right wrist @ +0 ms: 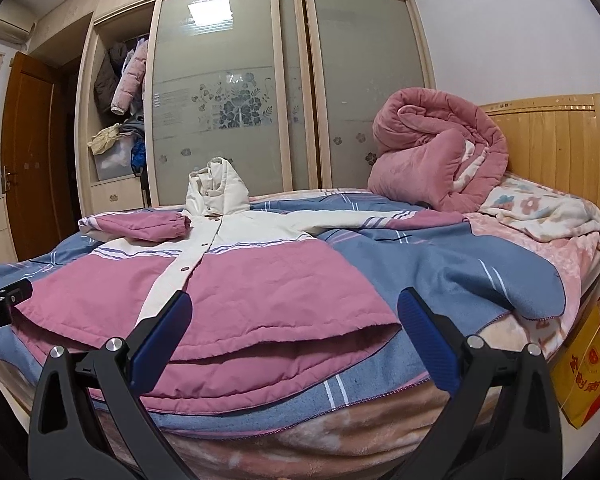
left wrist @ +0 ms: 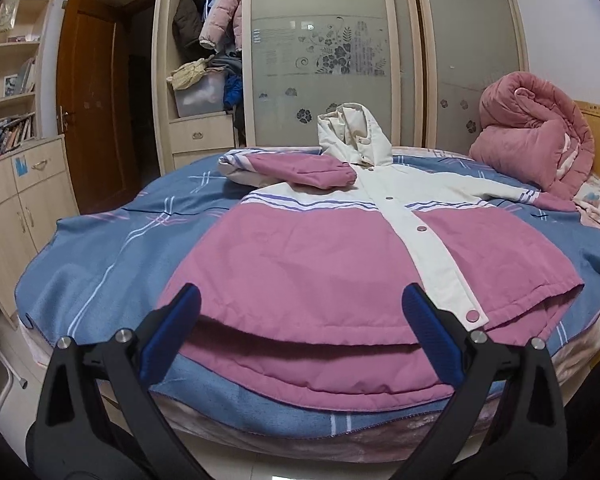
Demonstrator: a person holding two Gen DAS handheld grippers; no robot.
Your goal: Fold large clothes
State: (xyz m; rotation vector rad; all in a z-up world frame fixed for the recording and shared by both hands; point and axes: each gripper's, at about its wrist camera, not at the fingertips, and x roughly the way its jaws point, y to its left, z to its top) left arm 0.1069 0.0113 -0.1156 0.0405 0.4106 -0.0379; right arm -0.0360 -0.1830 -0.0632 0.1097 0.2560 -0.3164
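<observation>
Pink-and-cream hooded jacket [left wrist: 300, 256] lies front-up, snapped shut, on the blue plaid blanket [left wrist: 100, 248] covering the bed [right wrist: 548, 248]. Hem nearest the cameras, cream hood [left wrist: 354, 136] propped up at the far end. One sleeve [left wrist: 296, 170] is folded across the chest; the other sleeve [right wrist: 380, 218] stretches flat out toward the rolled pink quilt [right wrist: 440, 156].

Left gripper [left wrist: 300, 332] hovers just off the hem, jaws spread wide, nothing between the blue pads [left wrist: 172, 336]. Right gripper [right wrist: 296, 336] same: wide apart, empty, near the hem's corner. Cannot tell if either touches fabric.

Behind the bed: frosted sliding wardrobe [left wrist: 324, 60] with clothes hanging in its uncovered bay, brown door [left wrist: 88, 100]. Yellow shopping bag [right wrist: 592, 360] beside the bed, wooden headboard [right wrist: 552, 136] at the head.
</observation>
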